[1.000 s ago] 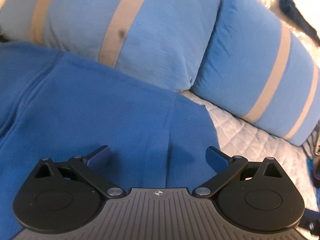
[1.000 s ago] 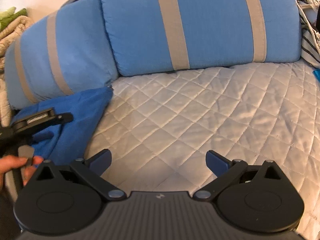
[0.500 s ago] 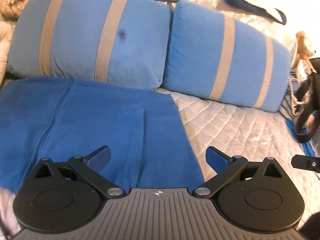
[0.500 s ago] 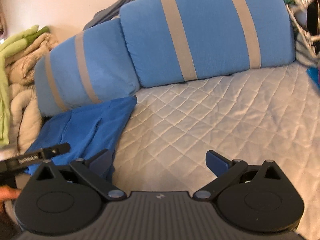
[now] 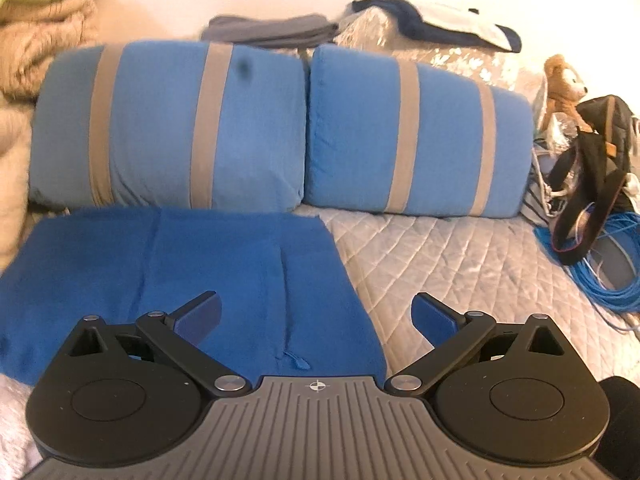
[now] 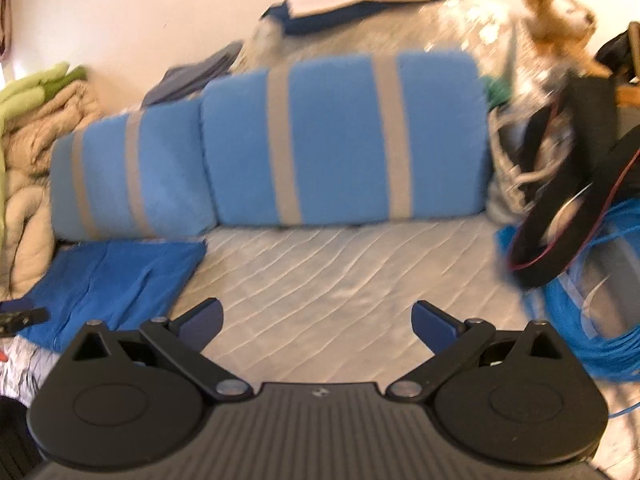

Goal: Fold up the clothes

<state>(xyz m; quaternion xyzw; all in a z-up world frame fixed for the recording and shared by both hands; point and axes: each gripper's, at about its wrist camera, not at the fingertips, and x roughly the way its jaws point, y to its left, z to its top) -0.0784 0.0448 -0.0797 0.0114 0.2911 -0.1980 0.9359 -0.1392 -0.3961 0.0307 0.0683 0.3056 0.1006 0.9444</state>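
Note:
A folded blue garment (image 5: 168, 276) lies flat on the quilted bed (image 5: 440, 260), just in front of the left striped pillow. My left gripper (image 5: 316, 314) hangs open above the garment's near right edge, with nothing between its fingers. From the right wrist the same blue garment (image 6: 116, 276) shows at the far left. My right gripper (image 6: 316, 318) is open over bare quilt (image 6: 340, 280), well to the right of the garment. A dark piece of the left tool (image 6: 20, 316) pokes in at that view's left edge.
Two blue pillows with tan stripes (image 5: 172, 128) (image 5: 416, 136) stand along the back. Beige blankets (image 5: 24, 60) pile up at the left. A teddy bear (image 5: 564, 80), a black bag (image 5: 592, 176) and coiled blue cable (image 5: 600, 272) crowd the right side. Folded clothes (image 5: 272, 30) rest behind the pillows.
Both grippers have pulled back and risen away from the pillows, so more of the bed and room shows. The garment lies still. Both grippers stay open.

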